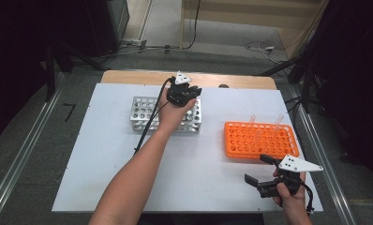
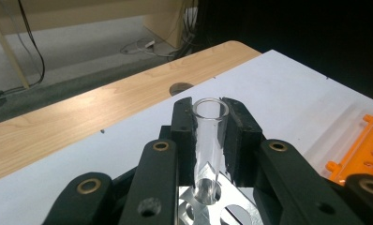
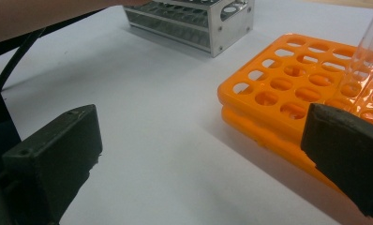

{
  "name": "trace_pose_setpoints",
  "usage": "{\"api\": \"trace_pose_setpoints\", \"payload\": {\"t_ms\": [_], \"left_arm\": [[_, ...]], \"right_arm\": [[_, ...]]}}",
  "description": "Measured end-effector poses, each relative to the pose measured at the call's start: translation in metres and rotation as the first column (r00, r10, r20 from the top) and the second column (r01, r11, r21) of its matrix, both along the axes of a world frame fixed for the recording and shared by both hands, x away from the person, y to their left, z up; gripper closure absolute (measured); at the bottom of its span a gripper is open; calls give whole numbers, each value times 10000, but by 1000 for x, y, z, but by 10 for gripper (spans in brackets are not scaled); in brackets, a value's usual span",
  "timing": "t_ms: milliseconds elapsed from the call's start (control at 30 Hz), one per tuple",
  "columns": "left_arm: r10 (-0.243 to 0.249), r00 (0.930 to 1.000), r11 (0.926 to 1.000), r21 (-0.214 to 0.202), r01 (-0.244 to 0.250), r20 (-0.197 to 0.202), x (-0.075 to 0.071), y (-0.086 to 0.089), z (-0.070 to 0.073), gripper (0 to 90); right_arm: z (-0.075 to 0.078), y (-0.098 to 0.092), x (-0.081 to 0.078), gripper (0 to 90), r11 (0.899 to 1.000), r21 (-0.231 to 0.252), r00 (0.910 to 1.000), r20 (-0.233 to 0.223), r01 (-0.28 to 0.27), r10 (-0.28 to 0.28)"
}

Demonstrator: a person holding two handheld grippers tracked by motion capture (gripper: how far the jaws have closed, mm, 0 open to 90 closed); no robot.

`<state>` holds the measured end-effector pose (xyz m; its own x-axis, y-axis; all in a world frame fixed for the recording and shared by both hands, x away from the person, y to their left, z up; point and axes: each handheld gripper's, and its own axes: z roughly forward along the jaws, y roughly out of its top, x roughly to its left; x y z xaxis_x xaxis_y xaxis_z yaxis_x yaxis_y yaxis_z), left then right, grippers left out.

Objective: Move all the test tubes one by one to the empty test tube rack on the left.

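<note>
Glass test tube (image 2: 209, 145) clamped upright between the two black jaws of the left gripper (image 2: 211, 112), open mouth up, lower end sunk into a hole of the metal rack (image 2: 208, 206) directly beneath. Held tight on both sides, pads pressed flat against the clear wall. Seen from the high view with that left gripper (image 1: 183, 93) poised over the far right corner of the metal rack (image 1: 145, 112), hand wrapped round its body, cable trailing back along the forearm. Sat on a white sheet (image 1: 109, 159) covering the wooden table (image 1: 128, 76), whose bare edge ran along the far side. Off to the right, well apart from the metal rack, lay the orange rack (image 1: 259, 139), two more clear tubes (image 1: 277, 123) standing tilted in its far rows. Nearer the person, just beside the orange rack's front edge, hung the right gripper (image 1: 258, 169), jaws spread wide with nothing between them. Confirmed in the right gripper view: black jaws far apart, orange rack (image 3: 287, 89) beyond the right one, metal rack (image 3: 198, 23) farther off.
</note>
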<state>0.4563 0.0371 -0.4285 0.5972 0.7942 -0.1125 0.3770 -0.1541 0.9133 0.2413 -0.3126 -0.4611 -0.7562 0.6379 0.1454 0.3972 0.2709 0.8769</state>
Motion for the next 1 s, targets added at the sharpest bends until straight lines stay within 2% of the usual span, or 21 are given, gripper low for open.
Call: {"api": "trace_pose_setpoints", "payload": {"t_ms": [200, 333, 567, 667, 767, 933, 1000], "left_arm": [[-54, 9997, 9980, 631, 69, -247, -1, -2, 0, 751], [-48, 9995, 9961, 879, 77, -328, -1, -4, -1, 743], [1, 9977, 9979, 642, 43, -673, 0, 2, 0, 639], [-64, 9978, 9992, 387, 90, -659, -1, 4, 4, 528], [-308, 9975, 9995, -117, 301, -639, -5, 7, 8, 411], [-415, 9969, 9975, -596, 375, -665, -18, 15, 12, 140], [-430, 9969, 9965, -741, 381, -658, -25, 19, 13, 82]], "right_arm": [[0, 0, 0, 0, 10000, 27, 10000, 12, 37, -37], [0, -1, 0, 0, 10000, 29, 10000, -16, 57, -57], [0, -1, 0, 0, 10000, 16, 10000, -6, 71, -71], [0, -1, 0, 0, 9999, 31, 10000, 2, 99, -99], [0, -2, 1, 0, 9999, 21, 9999, 36, 121, -121], [1, -2, 2, 0, 9998, 1, 9998, 67, 180, -180], [2, -3, 3, 0, 9998, 26, 9998, 47, 213, -213]]}}
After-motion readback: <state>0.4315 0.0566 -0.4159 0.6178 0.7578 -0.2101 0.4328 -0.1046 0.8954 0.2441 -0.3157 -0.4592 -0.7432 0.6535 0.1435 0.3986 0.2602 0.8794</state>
